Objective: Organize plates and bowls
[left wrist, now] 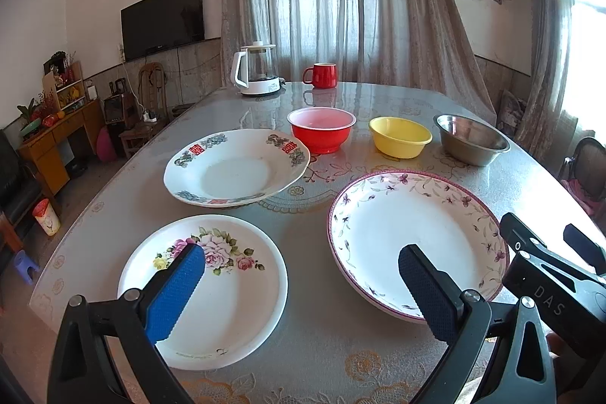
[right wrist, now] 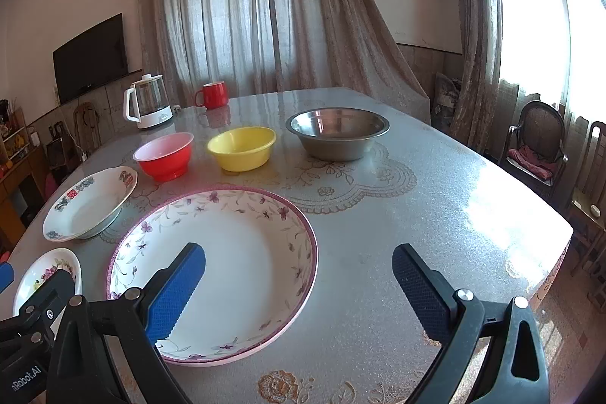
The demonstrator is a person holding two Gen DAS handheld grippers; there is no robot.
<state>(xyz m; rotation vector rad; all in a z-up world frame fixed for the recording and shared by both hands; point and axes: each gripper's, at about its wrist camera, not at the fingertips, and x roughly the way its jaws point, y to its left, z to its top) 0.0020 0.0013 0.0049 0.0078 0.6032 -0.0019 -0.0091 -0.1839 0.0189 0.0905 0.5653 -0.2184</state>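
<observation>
Three plates lie on the table: a small rose plate (left wrist: 227, 294) near left, a large purple-rimmed flower plate (left wrist: 409, 237) near right, and a plate with red characters (left wrist: 235, 173) behind. Behind them stand a red bowl (left wrist: 322, 129), a yellow bowl (left wrist: 399, 137) and a steel bowl (left wrist: 471, 139). My left gripper (left wrist: 301, 264) is open and empty above the gap between the two near plates. My right gripper (right wrist: 299, 265) is open and empty above the right edge of the purple-rimmed plate (right wrist: 235, 252). The bowls also show in the right wrist view: red bowl (right wrist: 164, 154), yellow bowl (right wrist: 242, 146), steel bowl (right wrist: 337, 131).
A white kettle (left wrist: 257, 70) and a red mug (left wrist: 322, 74) stand at the table's far side. The table's right edge (right wrist: 560, 252) drops off to chairs (right wrist: 538, 146). The right gripper's body (left wrist: 553, 275) sits close beside my left one.
</observation>
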